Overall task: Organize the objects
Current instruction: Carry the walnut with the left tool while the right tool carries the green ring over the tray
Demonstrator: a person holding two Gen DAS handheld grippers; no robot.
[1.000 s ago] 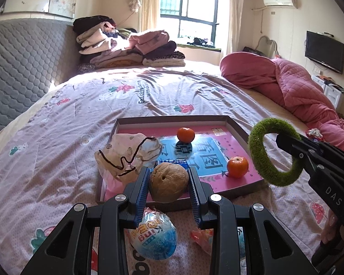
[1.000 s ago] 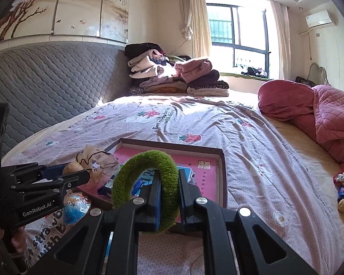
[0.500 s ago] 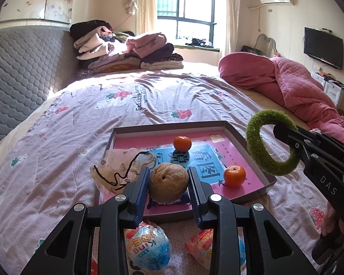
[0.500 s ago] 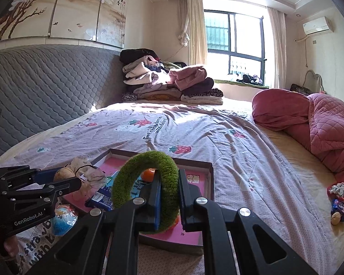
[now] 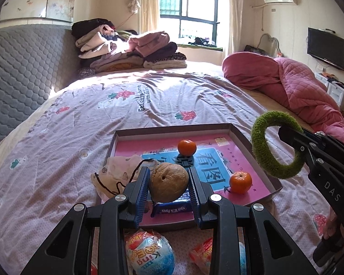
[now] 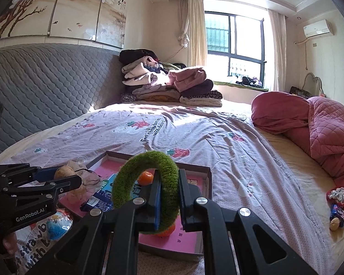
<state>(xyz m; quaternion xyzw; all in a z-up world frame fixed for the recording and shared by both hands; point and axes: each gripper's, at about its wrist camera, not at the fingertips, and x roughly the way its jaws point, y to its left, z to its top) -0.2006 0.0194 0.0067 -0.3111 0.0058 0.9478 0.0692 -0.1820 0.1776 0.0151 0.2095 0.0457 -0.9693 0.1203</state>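
Observation:
My left gripper (image 5: 168, 183) is shut on a brown walnut (image 5: 168, 182) and holds it above the near edge of a shallow pink-lined box (image 5: 259, 144) on the bed. The box holds two oranges (image 5: 187, 147) (image 5: 240, 182), a blue snack pack (image 5: 172, 208) and a crumpled cloth pouch (image 5: 117, 174) on its left rim. My right gripper (image 6: 168, 190) is shut on a green fuzzy ring (image 6: 146, 167), held upright over the box's right side (image 6: 208, 183); the ring also shows in the left wrist view (image 5: 275, 146).
A blue egg-shaped toy (image 5: 149, 252) and a red snack wrapper (image 5: 203, 252) lie on the sheet in front of the box. Folded clothes (image 5: 130, 48) are stacked at the headboard end. A pink quilt (image 5: 298, 84) lies on the right. Small items (image 6: 337, 208) lie by the quilt.
Both grippers have risen and pulled back a little with their loads still held, so the box sits lower and farther in view. Nothing was let go.

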